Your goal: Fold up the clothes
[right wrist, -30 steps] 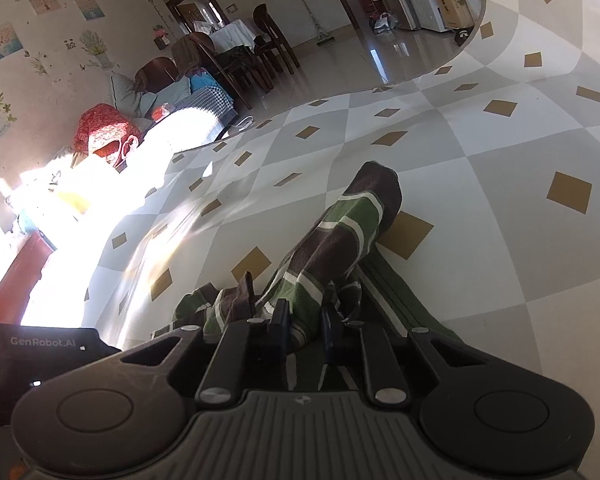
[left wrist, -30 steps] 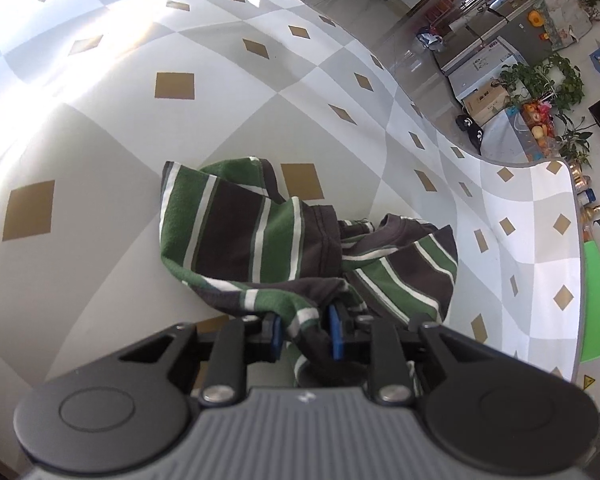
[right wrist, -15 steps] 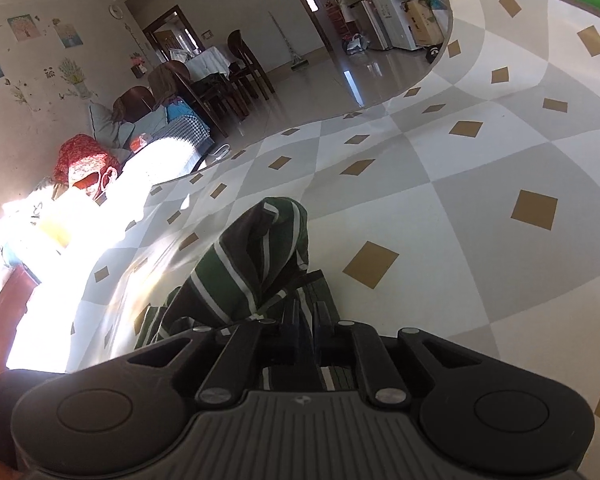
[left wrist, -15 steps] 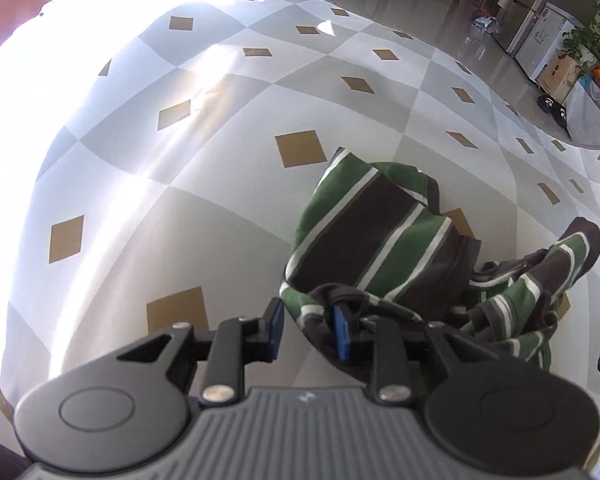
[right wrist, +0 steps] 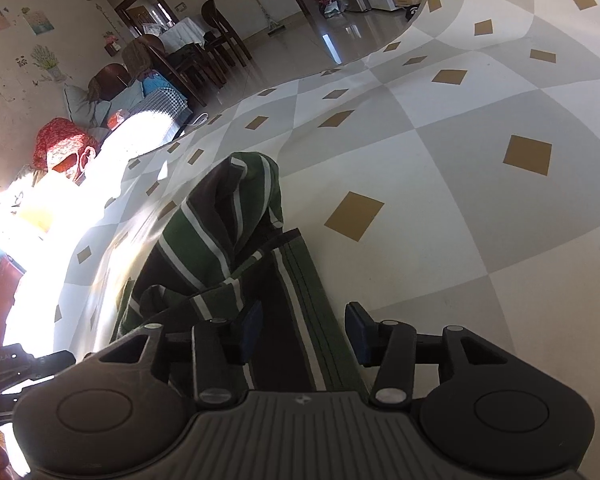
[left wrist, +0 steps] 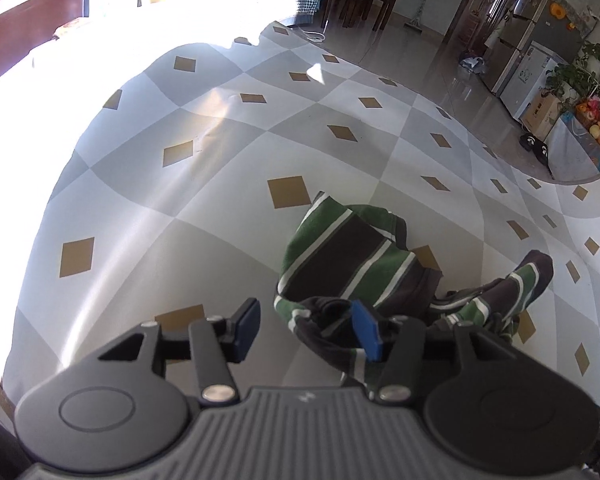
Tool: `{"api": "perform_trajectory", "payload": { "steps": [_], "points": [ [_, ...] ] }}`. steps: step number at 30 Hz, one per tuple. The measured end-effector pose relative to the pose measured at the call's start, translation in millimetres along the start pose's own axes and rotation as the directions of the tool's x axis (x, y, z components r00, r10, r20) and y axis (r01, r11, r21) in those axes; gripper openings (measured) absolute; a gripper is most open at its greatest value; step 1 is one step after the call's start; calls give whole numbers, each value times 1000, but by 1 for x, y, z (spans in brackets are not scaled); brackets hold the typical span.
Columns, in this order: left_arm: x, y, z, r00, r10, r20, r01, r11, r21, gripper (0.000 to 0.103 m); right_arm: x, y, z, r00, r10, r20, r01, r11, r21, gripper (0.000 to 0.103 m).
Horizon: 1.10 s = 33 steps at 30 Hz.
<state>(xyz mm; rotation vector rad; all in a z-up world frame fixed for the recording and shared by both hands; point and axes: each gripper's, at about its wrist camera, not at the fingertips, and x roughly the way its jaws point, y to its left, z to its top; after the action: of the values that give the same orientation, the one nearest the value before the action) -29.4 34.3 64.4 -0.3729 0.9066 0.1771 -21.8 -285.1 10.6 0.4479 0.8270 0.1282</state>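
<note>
A green, brown and white striped garment (left wrist: 356,264) lies crumpled on the checkered tablecloth (left wrist: 204,216). My left gripper (left wrist: 308,326) is at its near edge with jaws opening; the cloth hangs against the right blue pad (left wrist: 366,330) while the left pad stands clear of it. In the right wrist view the same garment (right wrist: 224,236) rises in a loose hump. My right gripper (right wrist: 304,330) is over its flat striped hem, jaws opening, with the hem lying between the pads and not pinched.
The grey-and-white tablecloth with tan diamonds spreads widely to the left and far side. Strong sunlight washes out the table's left edge (left wrist: 28,64). Dining chairs (right wrist: 216,44), a fridge (left wrist: 540,68) and potted plants (left wrist: 588,76) stand beyond the table.
Both grippers were shut on the striped garment; both have opened and let it go. The left view has swung so the garment sits further right, and the hump has slumped lower.
</note>
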Motion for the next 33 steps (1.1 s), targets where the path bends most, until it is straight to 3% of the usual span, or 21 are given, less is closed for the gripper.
{"api": "perform_trajectory", "payload": {
  "steps": [8,12,13,20,24,27,33],
  "points": [
    [-5,-19,-21,995,-93,-32,95,993,66,52,14,-1,-8,999,-37,-33,36,999,-25,50],
    [4,-31,-34,990,-121,-67,129,983,130,63,17,3,-13,999,-43,-28,41,997,-65,53],
    [6,-34,-38,989,-126,-76,136,980,147,67,17,4,-14,999,-42,-28,40,996,-78,54],
    [36,-31,-59,987,-102,-122,122,977,177,70,23,22,-26,998,-56,-21,49,969,-243,54],
    [44,-23,-60,989,-87,-116,105,981,160,87,26,33,-34,995,-95,6,91,927,-364,32],
    [45,-20,-62,991,-77,-105,94,981,170,93,27,34,-35,996,-92,8,88,923,-376,15],
    [46,-12,-56,992,-86,-89,96,988,118,93,11,29,-27,1000,-15,11,18,957,-289,7]
  ]
}}
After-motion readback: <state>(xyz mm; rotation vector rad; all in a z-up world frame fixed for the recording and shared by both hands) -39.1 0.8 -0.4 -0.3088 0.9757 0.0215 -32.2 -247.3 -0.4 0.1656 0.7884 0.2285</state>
